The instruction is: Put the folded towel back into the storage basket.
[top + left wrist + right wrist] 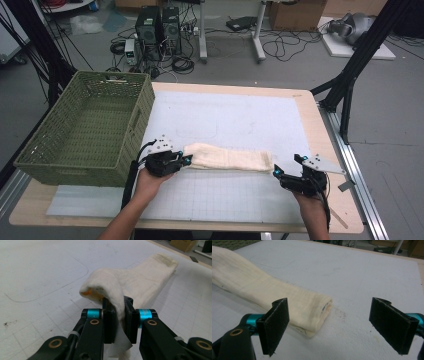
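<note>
Two forearms come in from the bottom edge of the high view, each hand carrying a hand-held gripper. Between them a cream folded cloth (229, 158) lies lengthwise on the white gridded mat (240, 120) of the surface. The left hand-held gripper (186, 160) is at the cloth's left end, and the right hand-held gripper (276, 173) sits just beside the right end, probably so that both ends can be lifted together. A green woven basket (90, 131) stands at the left side, near the cloth, perhaps as the place where it will go.

From the left gripper view, the left hand-held gripper (120, 315) is closed on the cloth (140, 282); the end is pinched between the jaws and bulges up above them, so the grip seems firm.

From the right gripper view, the right hand-held gripper (337, 327) is wide open and holds nothing. The cloth's (262, 287) end lies between the jaws, nearer the left one, ready to be taken. I can read no label or writing anywhere.
</note>
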Motion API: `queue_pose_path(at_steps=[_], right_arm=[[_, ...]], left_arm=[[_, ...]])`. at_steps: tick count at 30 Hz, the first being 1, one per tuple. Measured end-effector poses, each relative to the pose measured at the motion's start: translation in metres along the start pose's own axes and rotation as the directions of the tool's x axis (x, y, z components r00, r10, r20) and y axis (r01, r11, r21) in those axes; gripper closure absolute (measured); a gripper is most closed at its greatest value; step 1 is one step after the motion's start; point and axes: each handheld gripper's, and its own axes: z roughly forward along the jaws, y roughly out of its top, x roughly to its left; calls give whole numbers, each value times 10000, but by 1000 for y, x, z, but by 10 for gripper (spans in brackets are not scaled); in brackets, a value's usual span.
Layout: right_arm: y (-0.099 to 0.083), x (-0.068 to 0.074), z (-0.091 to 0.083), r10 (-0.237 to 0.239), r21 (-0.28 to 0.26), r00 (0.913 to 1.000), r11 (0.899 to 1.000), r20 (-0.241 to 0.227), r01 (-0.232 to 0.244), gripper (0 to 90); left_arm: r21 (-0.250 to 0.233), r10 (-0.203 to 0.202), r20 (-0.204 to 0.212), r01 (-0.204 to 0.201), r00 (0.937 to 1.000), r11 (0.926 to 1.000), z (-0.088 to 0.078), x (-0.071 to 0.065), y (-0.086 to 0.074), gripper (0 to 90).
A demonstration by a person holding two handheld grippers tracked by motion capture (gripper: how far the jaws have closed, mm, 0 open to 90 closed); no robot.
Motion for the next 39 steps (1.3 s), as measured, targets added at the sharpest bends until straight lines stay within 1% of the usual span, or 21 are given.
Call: queue_pose_path(at_steps=[2, 5, 6, 11, 14, 17, 18, 19, 20, 22, 24, 25, 26, 28, 30, 31, 32, 34, 36, 37, 39], right_arm=[[1, -2, 7, 10, 132, 10000, 9999, 10, -10, 150], [2, -1, 21, 97, 636, 9999, 9979, -72, -93, 155], [3, -1, 28, 49, 837, 9999, 9965, -96, -41, 169], [5, 2, 47, 17, 1236, 9997, 9923, -227, 11, 197], [3, 6, 55, 45, 1671, 9997, 9859, -233, -5, 202], [-1, 9, 60, 17, 2036, 9996, 9790, -283, 41, 234], [-3, 9, 62, 9, 2188, 9997, 9758, -255, 47, 249], [-5, 9, 65, 69, 2482, 9999, 9687, -124, -36, 270], [-7, 8, 65, 309, 2508, 9994, 9677, -171, -257, 279], [-7, 8, 65, 211, 2472, 9996, 9688, -194, -157, 296], [-7, 9, 64, 104, 2460, 9986, 9693, -519, 27, 400], [-7, 10, 63, 139, 2455, 9977, 9694, -659, 28, 450], [-8, 10, 63, 221, 2425, 9967, 9701, -779, -25, 477], [-8, 9, 62, 520, 2447, 9950, 9692, -850, -297, 508], [-9, 8, 62, 539, 2433, 9949, 9694, -848, -317, 527], [-9, 8, 61, 662, 2459, 9930, 9684, -979, -403, 599], [-9, 8, 61, 702, 2478, 9915, 9679, -1094, -412, 634], [-8, 9, 61, 779, 2490, 9865, 9677, -1440, -400, 748], [-8, 9, 62, 770, 2492, 9839, 9678, -1615, -349, 783], [-8, 9, 62, 920, 2542, 9815, 9660, -1677, -471, 793], [-8, 7, 62, 1041, 2597, 9780, 9641, -1807, -547, 801]], left_arm=[[-41, 2, 28, -1, 10000, 10000, 0, -1, 0, 805], [-57, -7, 37, 7, 10000, 10000, 0, -1, -1, 803], [-34, 10, 42, -10, 10000, 10000, -1, -1, -1, 802], [-93, 169, 10, -169, 9999, 9998, -6, -2, -1, 801], [-140, 144, 3, -144, 9999, 9998, -7, -1, -2, 798], [-121, 213, -4, -213, 9998, 9997, -6, -2, -4, 797], [-119, 230, -9, -230, 9997, 9997, -6, -3, -5, 797], [-137, 237, -7, -237, 9997, 9996, -6, -3, -5, 797], [-137, 237, -7, -237, 9997, 9996, -6, -3, -5, 797], [-134, 282, -22, -282, 9996, 9995, -8, -3, -4, 797], [-109, 378, -58, -379, 9993, 9992, -8, -4, -5, 797], [-87, 401, -66, -402, 9992, 9992, -8, -5, -5, 797], [-87, 468, -103, -469, 9989, 9989, -7, -5, -5, 797], [-52, 582, -119, -582, 9982, 9983, -7, -6, -6, 797], [-68, 575, -84, -576, 9983, 9983, -7, -6, -6, 797], [-61, 600, -94, -600, 9982, 9982, -7, -7, -6, 797], [-61, 600, -94, -600, 9982, 9982, -7, -7, -6, 797], [-76, 589, -72, -589, 9982, 9982, -7, -7, -6, 797], [-97, 616, -84, -617, 9981, 9981, -7, -7, -7, 797], [-91, 656, -94, -657, 9978, 9978, -8, -6, -7, 798], [-116, 693, -105, -695, 9975, 9975, -8, -7, -7, 798]])
